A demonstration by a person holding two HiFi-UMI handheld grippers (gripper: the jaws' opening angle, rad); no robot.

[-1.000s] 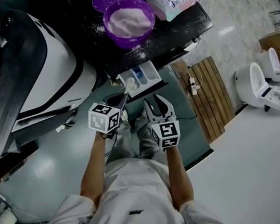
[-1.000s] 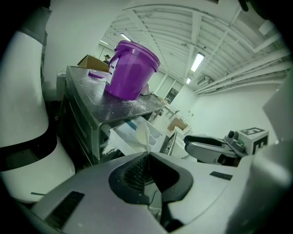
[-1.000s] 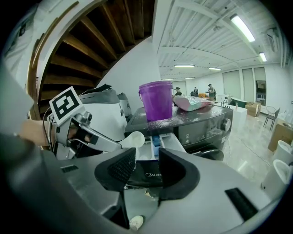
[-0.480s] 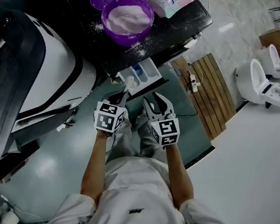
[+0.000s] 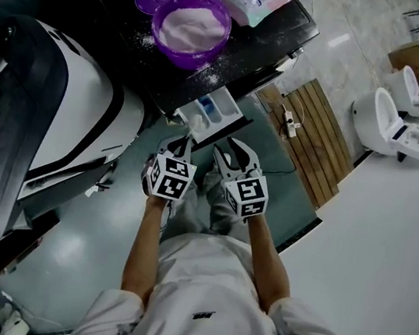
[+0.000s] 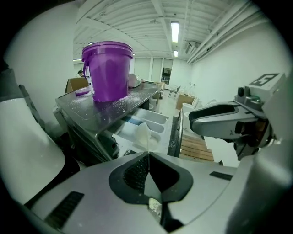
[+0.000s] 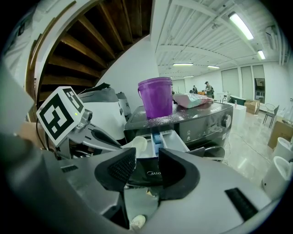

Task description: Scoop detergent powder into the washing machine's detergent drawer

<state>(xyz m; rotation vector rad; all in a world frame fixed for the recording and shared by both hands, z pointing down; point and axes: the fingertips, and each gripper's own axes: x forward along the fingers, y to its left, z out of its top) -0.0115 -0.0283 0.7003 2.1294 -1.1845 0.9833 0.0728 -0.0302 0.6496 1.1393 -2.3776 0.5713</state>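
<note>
Now the scoop [image 6: 143, 135] is pinched by its thin handle in the left gripper [image 6: 147, 154] and held over the open drawer [image 6: 153, 119]. Tipping seems to be the step, so the scoop must be turned next. The right gripper [image 7: 142, 161] is spread and empty. Powder inside the bucket [image 5: 191, 26], by the washer [image 5: 272, 45] top's front edge, is shown only by the head view

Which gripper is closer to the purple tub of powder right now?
Left. The left gripper, shut on the white scoop, sits below the purple tub in the head view; the right gripper, jaws open, is off to its right.
</note>
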